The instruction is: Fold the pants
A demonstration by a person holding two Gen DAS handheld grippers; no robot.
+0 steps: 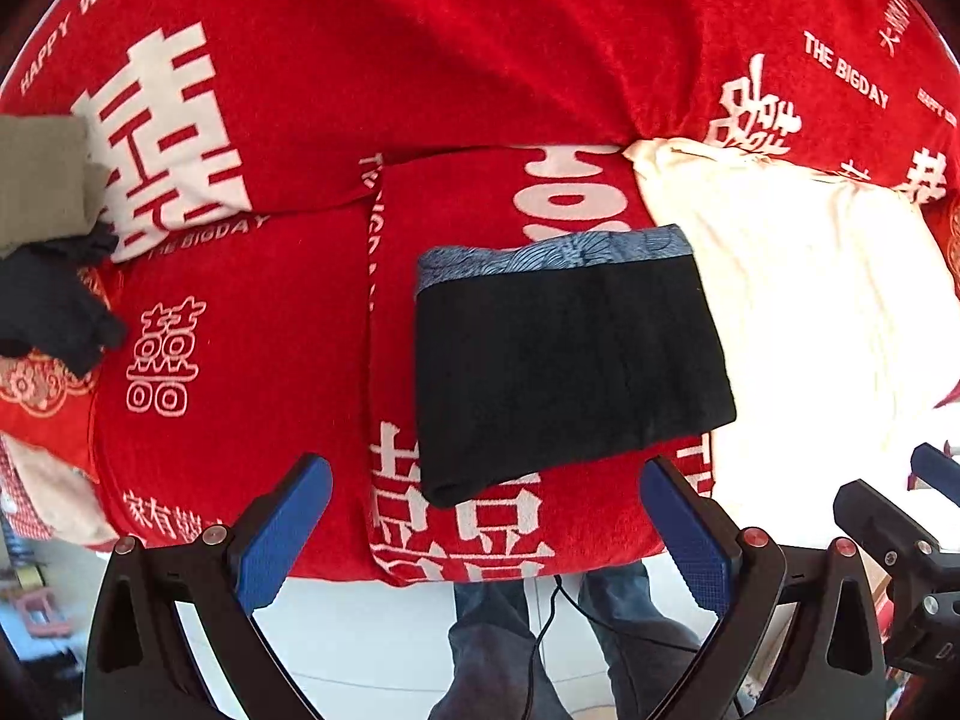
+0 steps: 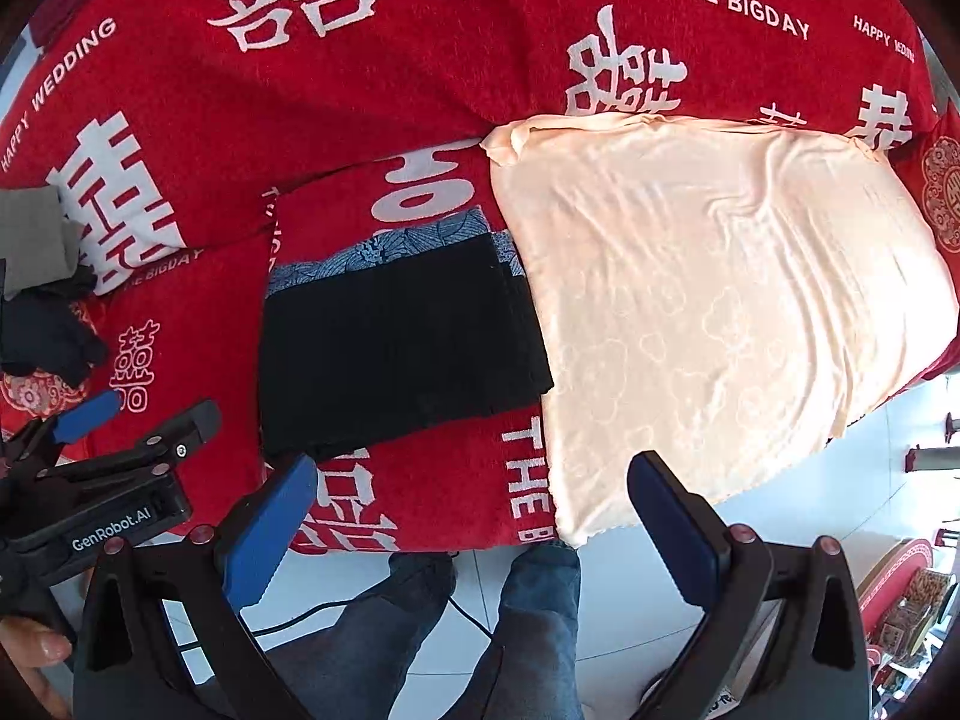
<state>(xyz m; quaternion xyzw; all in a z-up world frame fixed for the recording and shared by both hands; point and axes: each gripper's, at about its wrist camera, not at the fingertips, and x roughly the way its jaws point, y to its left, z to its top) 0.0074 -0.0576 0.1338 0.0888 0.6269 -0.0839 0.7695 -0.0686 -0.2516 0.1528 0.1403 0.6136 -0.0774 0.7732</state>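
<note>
pants folded | near corner behind left claw

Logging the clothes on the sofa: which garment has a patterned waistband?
The folded black pants in the middle; a blue-grey patterned band runs along their far edge. The cream garment and dark crumpled item show none.

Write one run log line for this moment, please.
pants: folded, flat on red blanket | left tongs: open, empty | right tongs: open, empty | cream cloth: beside pants
</note>
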